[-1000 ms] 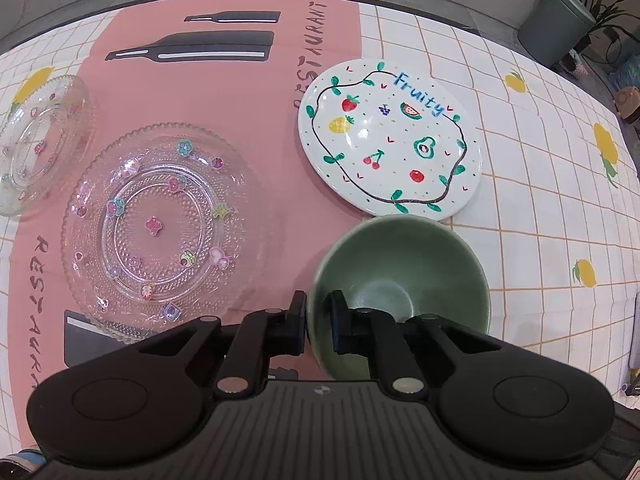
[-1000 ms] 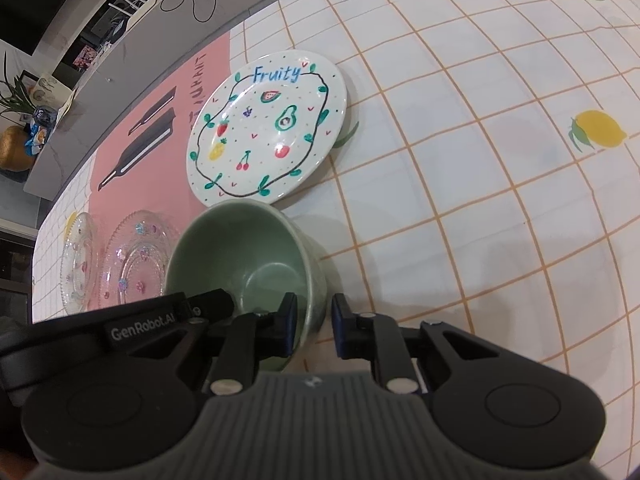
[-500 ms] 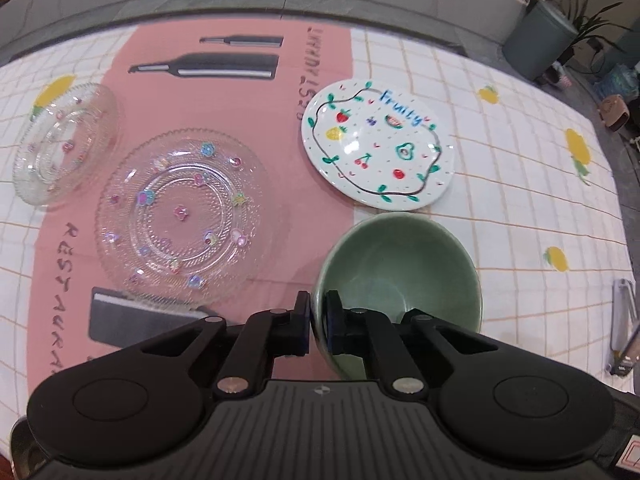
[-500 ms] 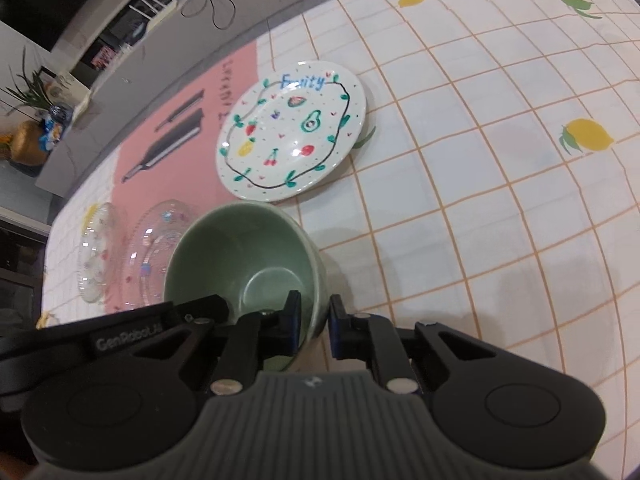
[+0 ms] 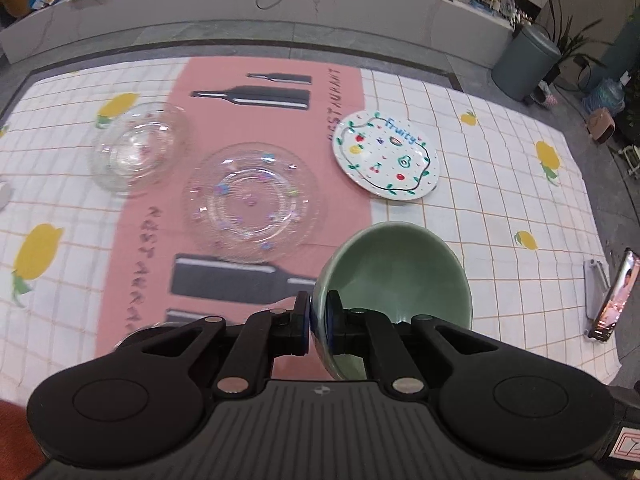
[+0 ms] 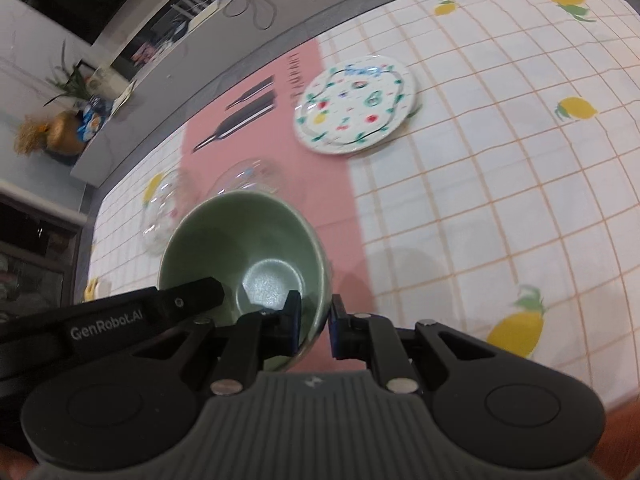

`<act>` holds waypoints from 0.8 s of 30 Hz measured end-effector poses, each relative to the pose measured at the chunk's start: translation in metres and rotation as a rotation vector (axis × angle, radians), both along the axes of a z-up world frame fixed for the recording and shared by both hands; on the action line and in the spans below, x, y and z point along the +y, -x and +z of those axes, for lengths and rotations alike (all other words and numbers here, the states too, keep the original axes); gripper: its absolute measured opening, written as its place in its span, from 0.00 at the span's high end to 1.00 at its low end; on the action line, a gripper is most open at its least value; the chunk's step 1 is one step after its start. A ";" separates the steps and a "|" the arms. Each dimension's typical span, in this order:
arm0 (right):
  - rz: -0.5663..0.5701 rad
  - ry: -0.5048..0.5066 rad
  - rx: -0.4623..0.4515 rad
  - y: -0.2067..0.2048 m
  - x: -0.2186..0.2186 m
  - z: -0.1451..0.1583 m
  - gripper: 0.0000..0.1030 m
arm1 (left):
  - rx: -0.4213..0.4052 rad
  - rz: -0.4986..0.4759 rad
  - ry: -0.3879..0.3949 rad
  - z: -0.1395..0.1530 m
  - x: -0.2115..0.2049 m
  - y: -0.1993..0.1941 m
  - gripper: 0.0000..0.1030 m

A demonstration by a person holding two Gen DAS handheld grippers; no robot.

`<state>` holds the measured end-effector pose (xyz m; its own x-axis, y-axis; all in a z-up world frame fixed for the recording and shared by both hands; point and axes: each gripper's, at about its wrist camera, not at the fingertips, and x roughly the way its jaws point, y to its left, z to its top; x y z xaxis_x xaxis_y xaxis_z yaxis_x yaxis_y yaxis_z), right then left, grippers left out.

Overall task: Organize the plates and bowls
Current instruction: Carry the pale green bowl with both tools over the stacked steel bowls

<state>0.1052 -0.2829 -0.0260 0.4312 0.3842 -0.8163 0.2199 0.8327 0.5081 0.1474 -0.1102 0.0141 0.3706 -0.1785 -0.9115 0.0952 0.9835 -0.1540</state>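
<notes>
change: green bowl (image 5: 394, 276) lifted off desk since a second ago | left gripper (image 5: 318, 316) and right gripper (image 6: 314, 322) fingers clenched on opposite rims | next: likely carrying to stack

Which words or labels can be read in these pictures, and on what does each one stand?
"Fruity": blue letters on the white plate.
"RESTAURANT": upside down on the pink cloth strip, beside the printed bottles; again along its left side, partly blurred.
"GenRobot.AI": on the left gripper, seen from the right wrist.
Red label at the left view's lower right corner: unreadable.
</notes>
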 end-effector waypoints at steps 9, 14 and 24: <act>0.127 0.039 -0.043 0.025 0.063 0.038 0.88 | -0.019 0.076 0.043 0.029 0.071 0.038 0.92; 0.206 0.059 -0.037 0.033 0.102 0.042 0.88 | 0.002 0.135 0.071 0.024 0.111 0.053 0.92; 0.295 0.134 0.036 0.033 0.141 0.018 0.88 | 0.079 0.186 0.113 -0.011 0.144 0.063 0.92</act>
